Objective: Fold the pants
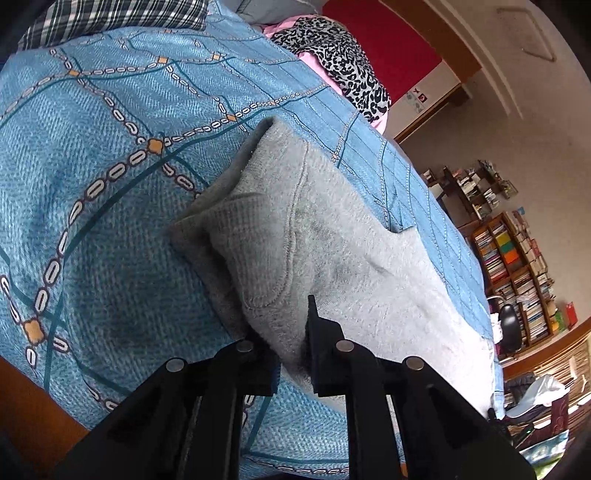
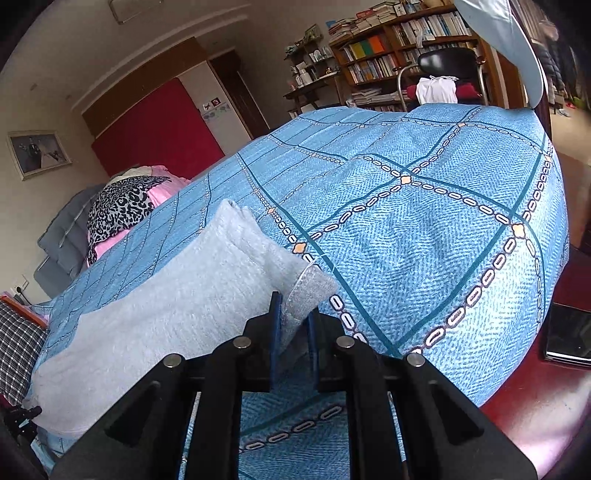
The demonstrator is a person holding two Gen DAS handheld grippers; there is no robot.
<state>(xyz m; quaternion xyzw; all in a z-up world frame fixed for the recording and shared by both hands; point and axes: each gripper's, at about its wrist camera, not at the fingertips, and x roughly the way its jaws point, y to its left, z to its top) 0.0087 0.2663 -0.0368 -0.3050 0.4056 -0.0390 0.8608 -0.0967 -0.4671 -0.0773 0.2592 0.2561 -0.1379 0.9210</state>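
Folding appears to be under way but not finished: the grey fleece pants (image 1: 332,251) are seen spread lengthwise on the blue patterned bedspread (image 1: 92,192), with both ends gripped. In the left wrist view the left gripper (image 1: 291,354) is closed on a thick, doubled edge of the fabric, where a curved pocket seam (image 1: 291,240) is visible, so the waist end is judged to be held there. In the right wrist view the right gripper (image 2: 293,332) is closed narrowly on a ribbed cuff (image 2: 310,291), from which a loose white thread (image 2: 304,271) is seen trailing. Only a single long band of cloth is shown between the two grips, so the legs are judged to be already laid one over the other; that cannot be confirmed, since the layers are not separately visible. The lengthwise fold, cuff to waist, is judged to be outstanding, along with any final flattening. The cloth near both grips is seen raised off the bedspread, while the middle rests on it. A leopard-print garment (image 2: 118,210) and a plaid cloth (image 1: 110,18) are noted near the head of the bed, well apart from the pants. A bookshelf (image 2: 399,48) and chair (image 2: 447,62) are seen beyond the bed.
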